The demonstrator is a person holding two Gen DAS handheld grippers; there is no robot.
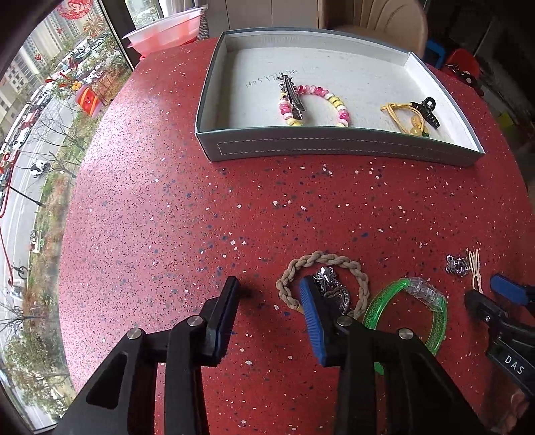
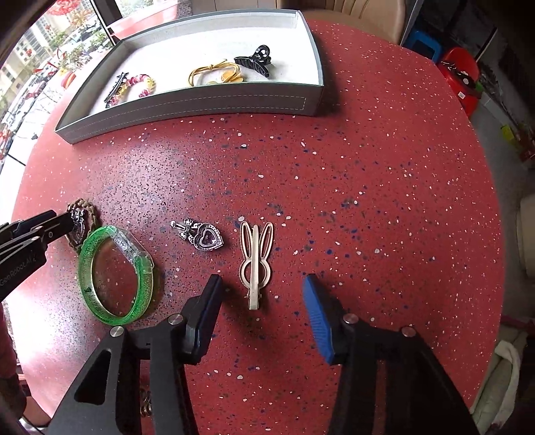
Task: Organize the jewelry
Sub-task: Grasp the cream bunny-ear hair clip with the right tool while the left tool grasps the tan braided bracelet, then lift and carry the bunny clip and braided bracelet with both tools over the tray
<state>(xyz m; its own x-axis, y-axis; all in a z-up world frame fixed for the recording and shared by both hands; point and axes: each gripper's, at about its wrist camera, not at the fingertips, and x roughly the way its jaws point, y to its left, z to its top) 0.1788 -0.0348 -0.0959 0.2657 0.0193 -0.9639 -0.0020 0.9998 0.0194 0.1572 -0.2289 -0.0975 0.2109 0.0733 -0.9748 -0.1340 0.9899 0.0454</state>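
Observation:
A grey tray at the far side of the red table holds a beaded bracelet, a dark clip, a yellow cord and a black claw clip. My left gripper is open and empty, just left of a braided tan loop with a silver heart pendant inside it. A green bangle lies beside them. My right gripper is open, its fingers either side of a beige rabbit-ear clip. A second silver heart pendant lies left of the clip.
The tray also shows in the right wrist view. A pink bowl stands at the table's far left by the window. A beige chair and red stool stand beyond the table. The table edge curves close on the right.

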